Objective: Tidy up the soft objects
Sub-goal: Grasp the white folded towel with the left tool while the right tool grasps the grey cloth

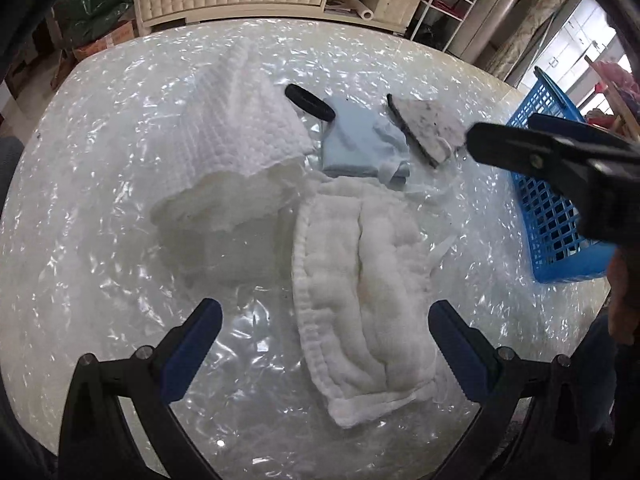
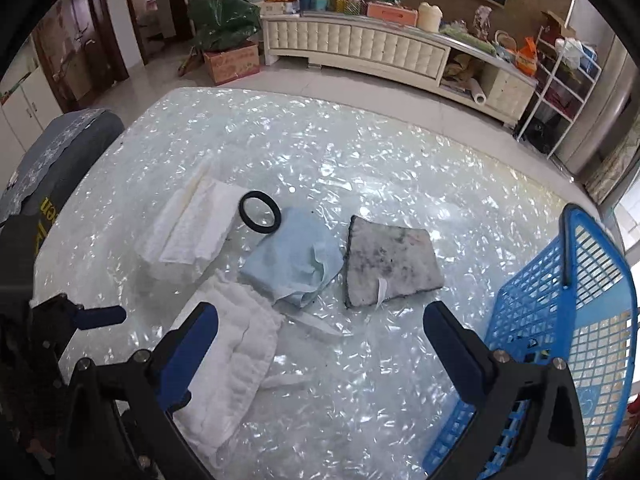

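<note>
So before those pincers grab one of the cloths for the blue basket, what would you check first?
1. Left gripper open: ok, fingers spread over the white quilted cloth.
2. Right gripper open and holding nothing: ok.
3. Blue basket within reach: ok, beside the right gripper.
4. Room in the basket: cannot tell, its floor is only partly visible.
5. Light blue cloth free to lift: not ok, the black ring seems to overlap its corner.
6. Grey stained pad lying apart: ok.

We see a cream tufted cabinet (image 2: pixel 356 46) along the far wall, a white wire rack (image 2: pixel 560 76) at its right end, and a cardboard box (image 2: pixel 232 62) at its left.
</note>
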{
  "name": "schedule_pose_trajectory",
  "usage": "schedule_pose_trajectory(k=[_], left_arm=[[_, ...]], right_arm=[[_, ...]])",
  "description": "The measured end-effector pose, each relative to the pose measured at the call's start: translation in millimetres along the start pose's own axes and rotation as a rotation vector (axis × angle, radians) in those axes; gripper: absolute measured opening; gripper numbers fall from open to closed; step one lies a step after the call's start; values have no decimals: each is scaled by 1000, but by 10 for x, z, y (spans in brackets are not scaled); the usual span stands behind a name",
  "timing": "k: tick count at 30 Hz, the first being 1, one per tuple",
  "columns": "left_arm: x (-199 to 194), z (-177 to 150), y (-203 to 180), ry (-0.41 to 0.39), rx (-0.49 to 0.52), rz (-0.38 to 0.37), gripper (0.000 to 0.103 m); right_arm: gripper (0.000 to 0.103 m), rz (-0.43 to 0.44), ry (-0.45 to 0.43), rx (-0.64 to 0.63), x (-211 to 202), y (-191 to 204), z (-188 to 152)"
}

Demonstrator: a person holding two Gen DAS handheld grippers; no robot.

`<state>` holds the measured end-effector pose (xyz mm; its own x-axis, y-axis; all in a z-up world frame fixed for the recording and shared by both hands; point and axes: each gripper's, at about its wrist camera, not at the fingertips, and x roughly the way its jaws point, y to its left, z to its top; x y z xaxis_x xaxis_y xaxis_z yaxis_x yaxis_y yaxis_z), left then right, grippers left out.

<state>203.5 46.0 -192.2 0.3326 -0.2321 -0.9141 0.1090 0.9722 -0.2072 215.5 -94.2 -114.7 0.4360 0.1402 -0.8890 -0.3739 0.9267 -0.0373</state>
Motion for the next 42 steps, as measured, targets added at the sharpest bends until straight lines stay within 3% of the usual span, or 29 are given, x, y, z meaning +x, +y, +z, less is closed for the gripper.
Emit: schedule_pose_trajectory(k=[10,15,21,23,26,30,33,37,42], left_arm=[[169,51,42,43,8,6,100],[287,86,-20,70,38,6,88],[286,117,-76,52,66,-23,66],[284,133,-94,50,67,-44,49],[255,112,-116,49,70,-65,39],[252,100,-139,35,68,-87,28],[226,69,-120,29,55,-101,27],[150,16,-36,23,54,-105,24],[111,19,-49,12,61,-104,22]], right_arm=[[103,-72,54,77,333,-232,67],[103,-112,82,110,450,-349,77],[103,-161,114,135,610,-458,117],[103,-154,119,122,677,-480,130],[103,-179,131,124,792,-505,137],[103,-183,148,145,925,-586,139],[102,-187,161,154,1017,-640,120],[98,-160,132,166,1096,-705,136],[78,-102,111,173,1097,-705,138]])
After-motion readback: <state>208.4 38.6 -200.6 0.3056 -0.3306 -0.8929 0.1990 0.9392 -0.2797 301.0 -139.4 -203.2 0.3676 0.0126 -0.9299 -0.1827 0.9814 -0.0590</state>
